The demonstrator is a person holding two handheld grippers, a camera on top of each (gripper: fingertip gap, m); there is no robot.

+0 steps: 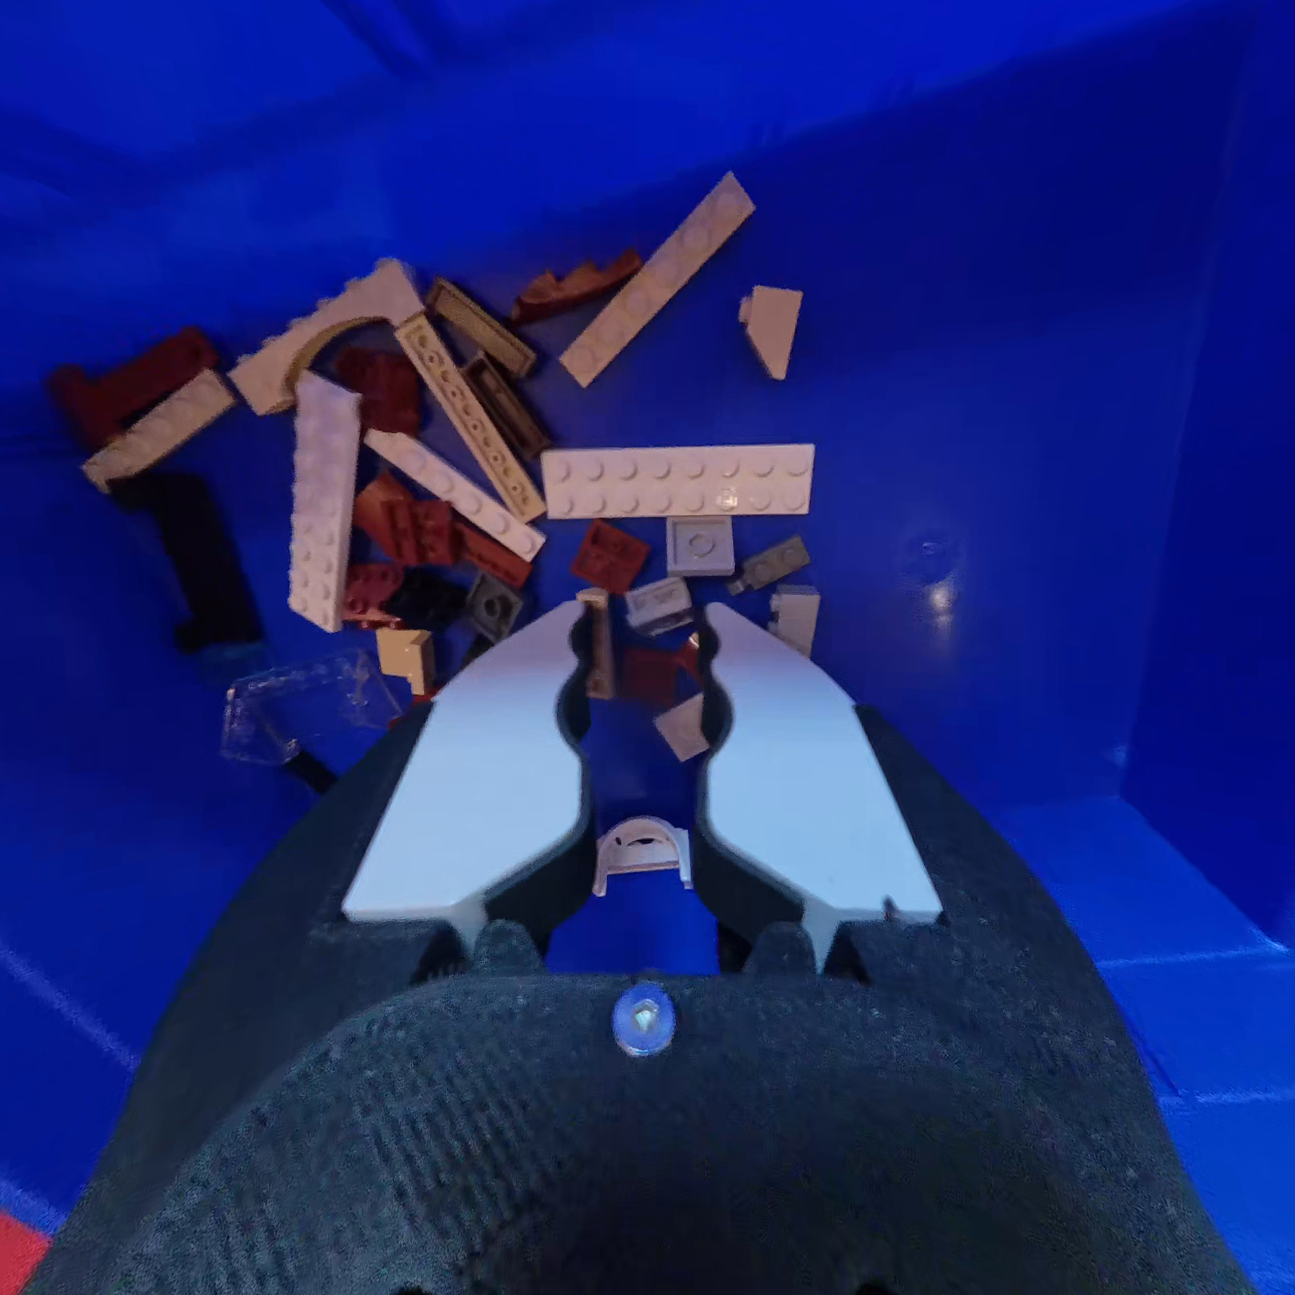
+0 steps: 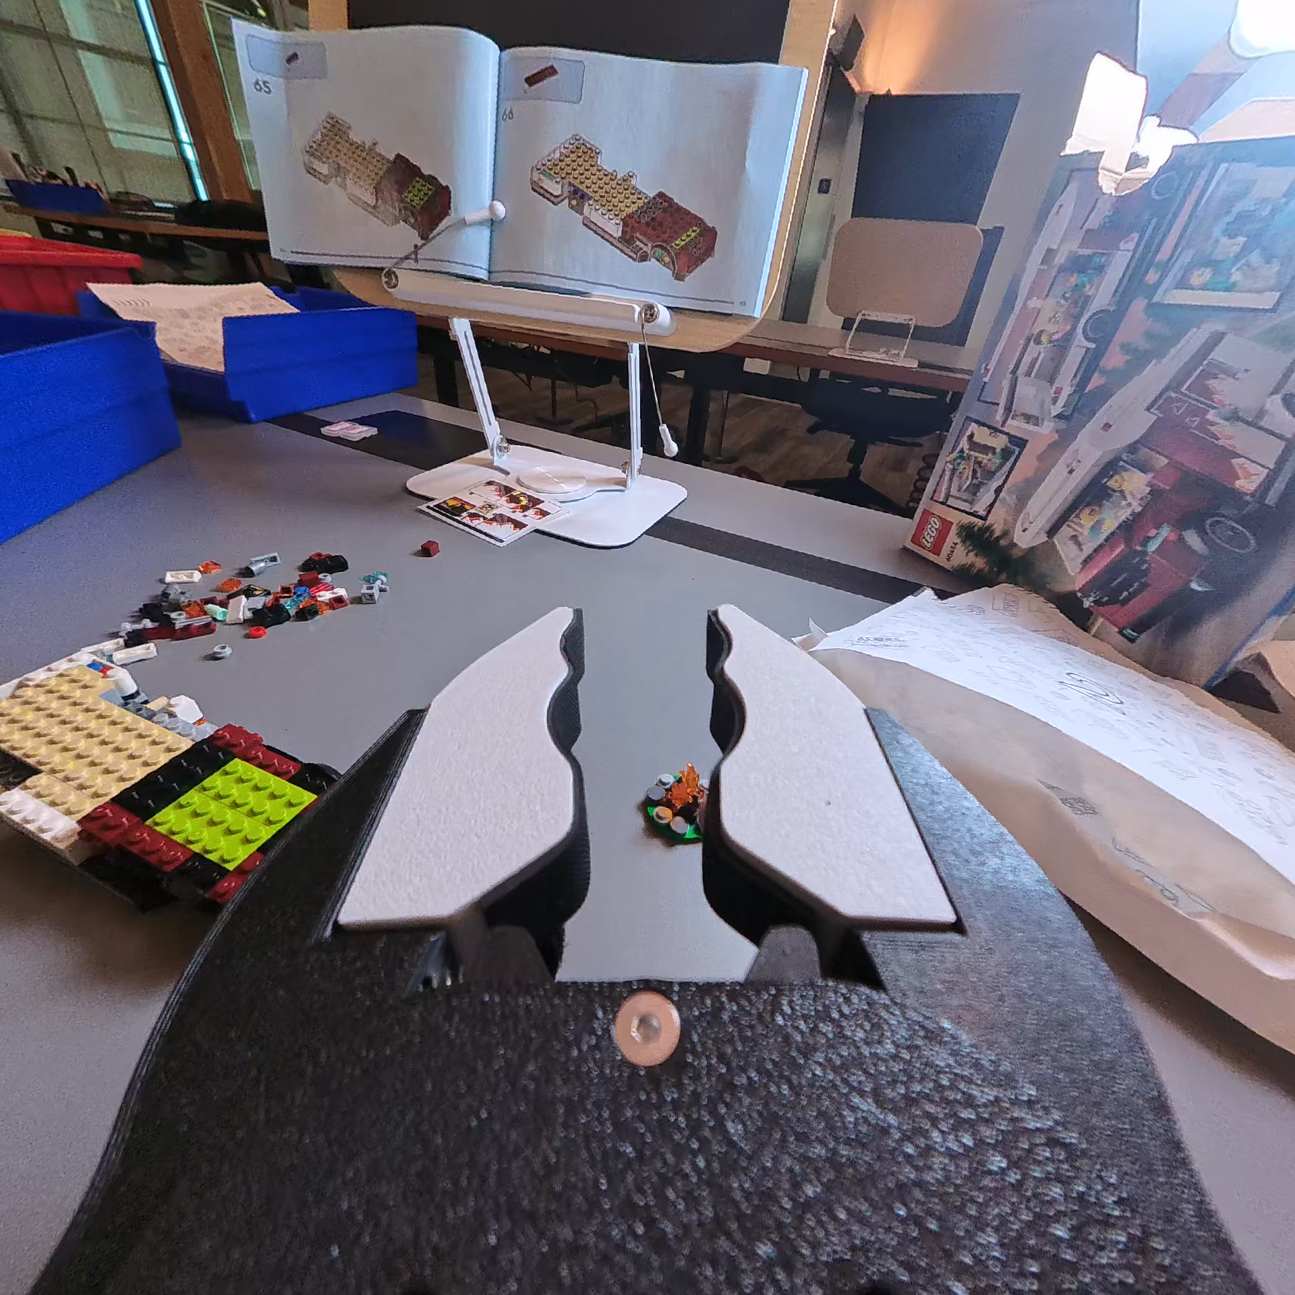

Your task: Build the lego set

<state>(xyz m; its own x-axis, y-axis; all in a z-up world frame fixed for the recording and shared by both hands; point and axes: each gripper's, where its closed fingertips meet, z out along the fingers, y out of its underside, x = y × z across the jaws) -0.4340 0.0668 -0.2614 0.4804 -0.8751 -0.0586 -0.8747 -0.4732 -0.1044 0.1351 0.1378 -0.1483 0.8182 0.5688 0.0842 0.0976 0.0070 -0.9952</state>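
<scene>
My left gripper (image 1: pixel 641 617) reaches down into a blue bin (image 1: pixel 981 350) and its jaws stand open. Between its fingertips on the bin floor lie a narrow tan piece (image 1: pixel 597 648) beside the left finger, a dark red piece (image 1: pixel 652 673) and a light grey piece (image 1: pixel 683 729); the pads press on none of them. A long white two-row plate (image 1: pixel 678 480) lies just beyond the tips. My right gripper (image 2: pixel 643 620) is open and empty over the grey table (image 2: pixel 420 631). A small green round piece with an orange flame (image 2: pixel 676 806) stands on the table by its right finger.
The bin holds several white, tan, dark red and black pieces (image 1: pixel 392 448) and a clear panel (image 1: pixel 301 708). On the table are a partly built model (image 2: pixel 140 778), loose small pieces (image 2: pixel 245 603), a booklet on a white stand (image 2: pixel 532 168), a paper bag (image 2: pixel 1086 736), a set box (image 2: pixel 1135 392) and blue bins (image 2: pixel 70 406). Tip to tip, the grippers are about 60 centimeters apart.
</scene>
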